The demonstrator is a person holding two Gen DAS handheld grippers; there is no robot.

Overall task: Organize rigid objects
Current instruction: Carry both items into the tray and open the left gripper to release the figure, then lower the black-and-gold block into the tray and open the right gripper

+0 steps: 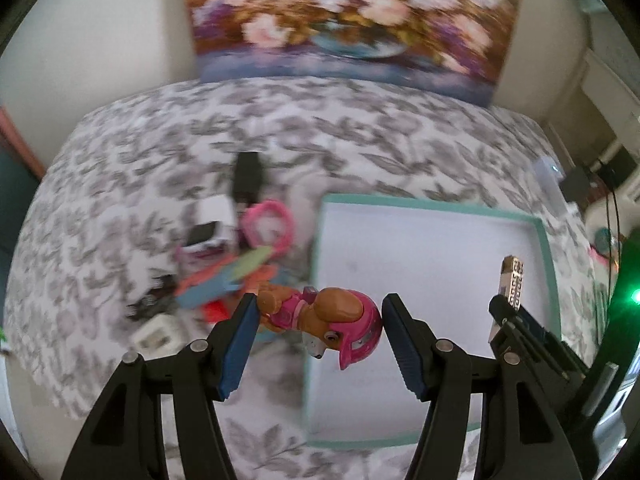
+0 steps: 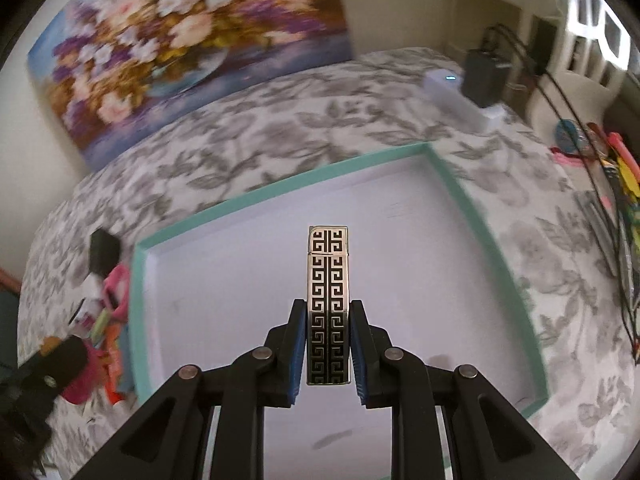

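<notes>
My left gripper (image 1: 318, 316) is shut on a brown puppy toy figure with a pink helmet (image 1: 320, 316), held above the left edge of the teal-rimmed white tray (image 1: 546, 248). My right gripper (image 2: 328, 340) is shut on a silver lighter with a black key pattern (image 2: 328, 280), held upright over the inside of the tray (image 2: 280, 184). The lighter and the right gripper also show in the left wrist view (image 1: 512, 280) over the tray's right part. The tray's floor is bare.
A heap of small toys and objects (image 1: 236, 256) lies on the leaf-patterned bedspread (image 1: 200, 140) left of the tray, among them a pink ring and a black piece. A white device (image 2: 452, 96) lies at the far right corner. A flower painting (image 2: 192, 40) leans against the wall.
</notes>
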